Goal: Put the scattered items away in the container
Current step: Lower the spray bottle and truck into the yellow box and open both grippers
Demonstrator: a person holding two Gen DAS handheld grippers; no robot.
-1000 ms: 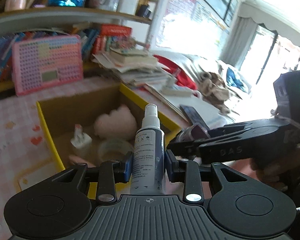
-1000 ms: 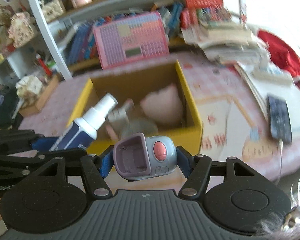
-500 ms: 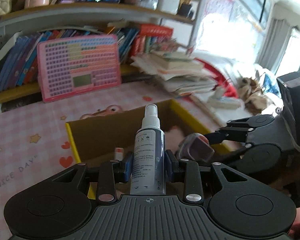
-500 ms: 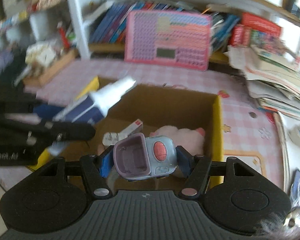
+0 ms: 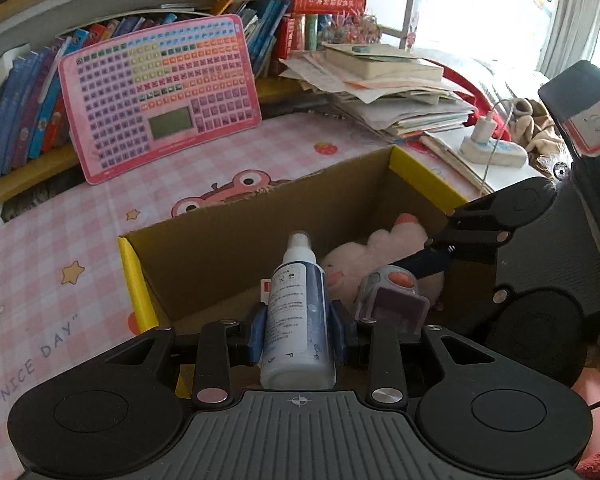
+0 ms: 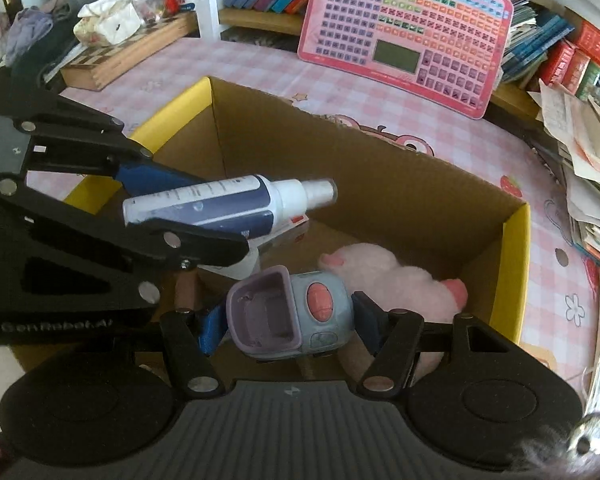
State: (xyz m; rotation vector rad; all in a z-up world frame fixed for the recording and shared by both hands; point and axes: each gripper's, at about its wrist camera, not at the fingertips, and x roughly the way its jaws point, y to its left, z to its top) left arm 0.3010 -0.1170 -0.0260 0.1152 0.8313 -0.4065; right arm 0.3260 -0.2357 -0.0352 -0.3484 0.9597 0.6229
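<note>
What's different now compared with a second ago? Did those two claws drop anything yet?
Nothing dropped. Both hands swung in over the cardboard box and tipped downward, so its inside now fills both views. The left gripper still clamps the spray bottle; the right gripper still clamps the small grey-purple toy, having rolled. The pink plush lies in the box as before.

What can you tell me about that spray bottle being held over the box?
The spray bottle is a slim plastic cylinder, white with a dark blue printed label and a white nozzle under a clear cap. The left gripper clamps its lower body between blue pads. It hangs tilted above the open cardboard box, touching nothing else visible.
</note>
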